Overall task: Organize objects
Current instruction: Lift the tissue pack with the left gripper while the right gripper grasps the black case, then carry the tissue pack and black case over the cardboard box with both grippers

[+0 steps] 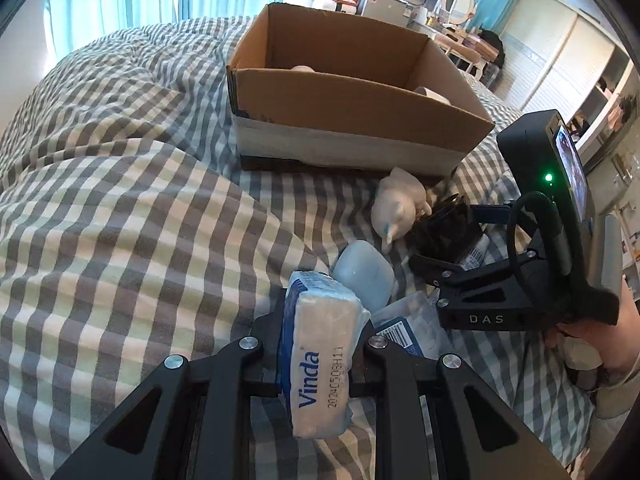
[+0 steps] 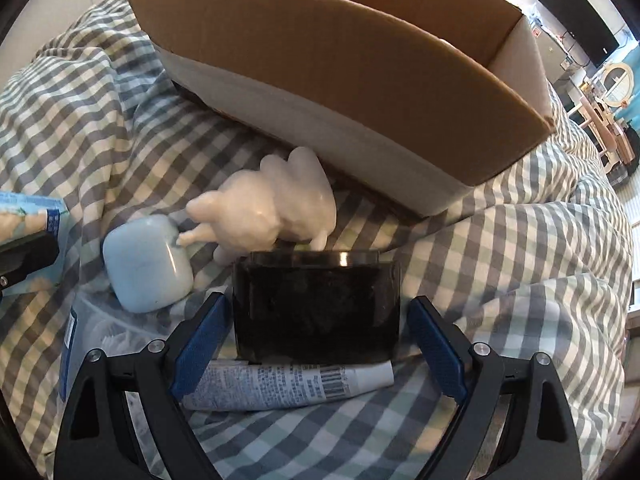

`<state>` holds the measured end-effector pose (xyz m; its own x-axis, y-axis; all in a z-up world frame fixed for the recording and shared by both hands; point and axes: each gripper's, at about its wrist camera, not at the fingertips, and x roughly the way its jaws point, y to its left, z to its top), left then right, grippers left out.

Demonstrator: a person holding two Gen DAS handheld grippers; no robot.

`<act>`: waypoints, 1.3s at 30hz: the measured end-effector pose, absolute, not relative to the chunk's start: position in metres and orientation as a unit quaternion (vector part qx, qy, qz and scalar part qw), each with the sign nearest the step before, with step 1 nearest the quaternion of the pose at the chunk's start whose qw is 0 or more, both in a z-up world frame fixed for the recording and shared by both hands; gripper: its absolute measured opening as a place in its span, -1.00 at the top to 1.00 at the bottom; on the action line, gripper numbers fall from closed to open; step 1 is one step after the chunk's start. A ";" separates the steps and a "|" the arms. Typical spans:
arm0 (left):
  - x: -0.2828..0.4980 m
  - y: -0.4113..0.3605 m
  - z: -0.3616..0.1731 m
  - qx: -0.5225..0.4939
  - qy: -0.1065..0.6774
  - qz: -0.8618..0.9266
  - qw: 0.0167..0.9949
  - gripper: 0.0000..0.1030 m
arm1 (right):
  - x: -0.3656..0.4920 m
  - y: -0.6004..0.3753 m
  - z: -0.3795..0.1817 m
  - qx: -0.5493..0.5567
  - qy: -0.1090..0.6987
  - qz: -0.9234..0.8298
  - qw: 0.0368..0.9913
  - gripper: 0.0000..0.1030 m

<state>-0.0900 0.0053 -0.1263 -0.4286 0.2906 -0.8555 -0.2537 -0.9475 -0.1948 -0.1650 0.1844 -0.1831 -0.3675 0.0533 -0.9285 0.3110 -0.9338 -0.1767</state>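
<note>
My left gripper (image 1: 318,354) is shut on a Vinda tissue pack (image 1: 320,352), held above the checked bedding. My right gripper (image 2: 316,340) is open with its blue pads on either side of a black box (image 2: 316,308) that rests on a white tube (image 2: 288,388); the pads do not touch it. The right gripper also shows in the left wrist view (image 1: 460,236). An open cardboard box (image 1: 352,108) stands on the bed behind, also in the right wrist view (image 2: 340,76). A white rabbit figurine (image 2: 272,208) and a pale blue case (image 2: 148,264) lie in front of it.
A clear bag with a blue-labelled item (image 1: 404,328) lies under my left gripper. The checked duvet (image 1: 120,200) is rumpled with folds. A dresser with a mirror (image 1: 456,0) and a wardrobe stand beyond the bed.
</note>
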 end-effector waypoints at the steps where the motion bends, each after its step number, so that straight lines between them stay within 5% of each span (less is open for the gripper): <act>1: -0.089 0.006 -0.125 -0.506 -0.015 0.847 0.163 0.62 | -0.163 0.184 -0.181 0.550 0.166 -0.814 0.079 -0.73; 3: -0.086 0.008 -0.123 -0.503 -0.012 0.849 0.163 0.62 | -0.158 0.183 -0.178 0.542 0.170 -0.819 0.077 -0.47; 27: -0.059 0.016 -0.046 -0.417 0.013 0.895 0.160 0.62 | -0.087 0.165 -0.061 0.400 0.146 -0.900 0.090 -0.47; 39: -0.105 0.023 0.005 -0.367 0.012 0.916 0.161 0.62 | -0.115 0.166 -0.006 0.346 0.131 -0.925 0.089 -0.47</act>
